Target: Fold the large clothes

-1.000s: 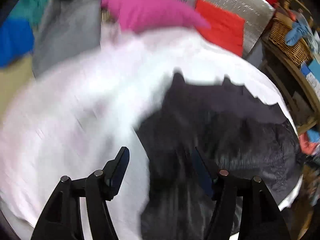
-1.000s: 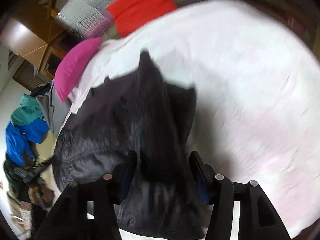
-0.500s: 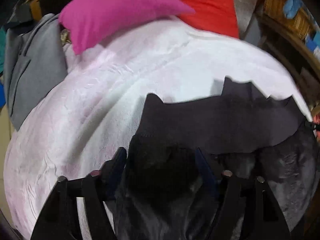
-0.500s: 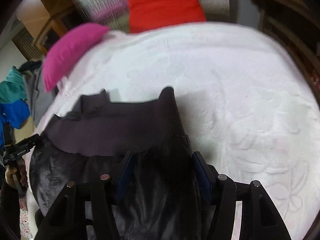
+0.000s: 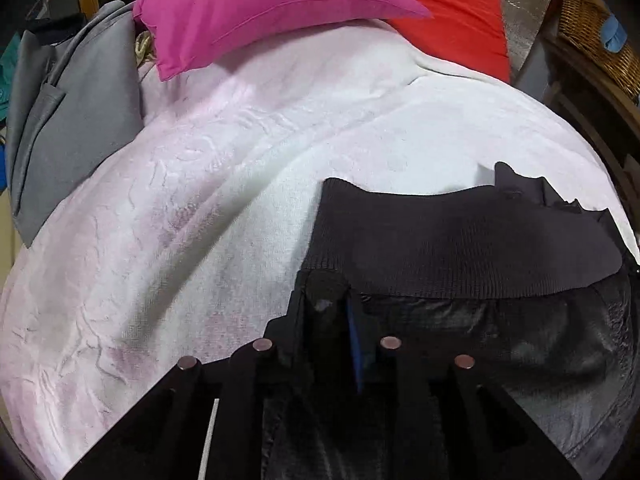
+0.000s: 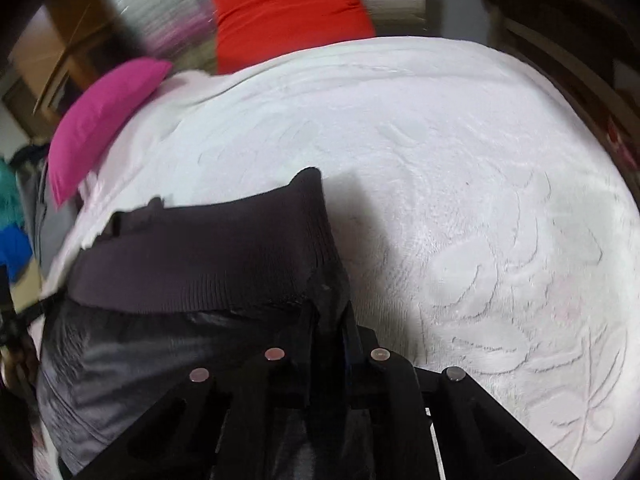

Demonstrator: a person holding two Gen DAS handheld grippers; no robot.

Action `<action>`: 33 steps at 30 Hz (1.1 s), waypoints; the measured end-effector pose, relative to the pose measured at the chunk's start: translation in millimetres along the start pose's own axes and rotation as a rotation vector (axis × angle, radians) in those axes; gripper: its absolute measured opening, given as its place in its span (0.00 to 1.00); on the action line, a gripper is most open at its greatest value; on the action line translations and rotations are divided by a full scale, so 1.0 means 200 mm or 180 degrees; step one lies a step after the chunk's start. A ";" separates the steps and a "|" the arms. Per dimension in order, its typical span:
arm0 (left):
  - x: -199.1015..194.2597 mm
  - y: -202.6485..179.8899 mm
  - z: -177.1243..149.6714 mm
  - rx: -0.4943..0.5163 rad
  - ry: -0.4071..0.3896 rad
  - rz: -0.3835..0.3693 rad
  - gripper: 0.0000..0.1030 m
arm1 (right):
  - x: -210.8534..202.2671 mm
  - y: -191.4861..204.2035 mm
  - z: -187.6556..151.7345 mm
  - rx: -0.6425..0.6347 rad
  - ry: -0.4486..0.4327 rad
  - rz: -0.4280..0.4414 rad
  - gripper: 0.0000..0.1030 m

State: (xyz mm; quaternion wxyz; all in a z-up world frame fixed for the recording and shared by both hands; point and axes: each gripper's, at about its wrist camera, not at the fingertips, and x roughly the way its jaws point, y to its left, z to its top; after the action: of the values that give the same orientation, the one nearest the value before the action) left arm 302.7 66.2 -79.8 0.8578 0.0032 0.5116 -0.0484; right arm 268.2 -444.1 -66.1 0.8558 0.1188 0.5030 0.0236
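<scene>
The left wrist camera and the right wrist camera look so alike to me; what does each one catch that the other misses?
Only the left wrist view shows the wicker basket at far right and the left gripper, clamped on the black jacket.

Only the right wrist view shows the blue garment at far left and the right gripper, clamped on the jacket's other corner.

Both show the jacket, white blanket, pink pillow and red cushion.
</scene>
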 end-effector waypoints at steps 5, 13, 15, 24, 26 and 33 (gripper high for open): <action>-0.17 0.00 -0.01 -0.0123 -0.0125 0.0164 0.46 | -0.18 0.01 -0.05 0.0101 -0.0150 -0.0195 0.51; -0.60 -0.16 -0.28 -0.0127 -0.0744 0.0275 0.71 | -0.61 0.29 -0.34 -0.0068 -0.0816 0.0092 0.69; -0.64 -0.23 -0.39 -0.0082 -0.0757 0.0188 0.71 | -0.62 0.37 -0.47 -0.0140 -0.0848 0.0136 0.69; -0.54 -0.44 -0.69 0.0200 -0.0509 0.0085 0.71 | -0.35 0.45 -0.70 -0.0210 -0.0578 -0.0138 0.69; -0.48 -0.43 -0.71 0.0172 -0.0432 0.0090 0.71 | -0.34 0.44 -0.70 -0.0232 -0.0598 -0.0163 0.70; -0.43 -0.41 -0.72 0.0159 -0.0407 0.0084 0.73 | -0.30 0.41 -0.71 -0.0111 -0.0566 -0.0117 0.70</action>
State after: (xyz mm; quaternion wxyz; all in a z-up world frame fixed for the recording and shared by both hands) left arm 128.4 -1.5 -68.4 0.8890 0.0281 0.4543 -0.0499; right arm 123.1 -349.0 -62.4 0.8993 0.0963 0.4266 0.0061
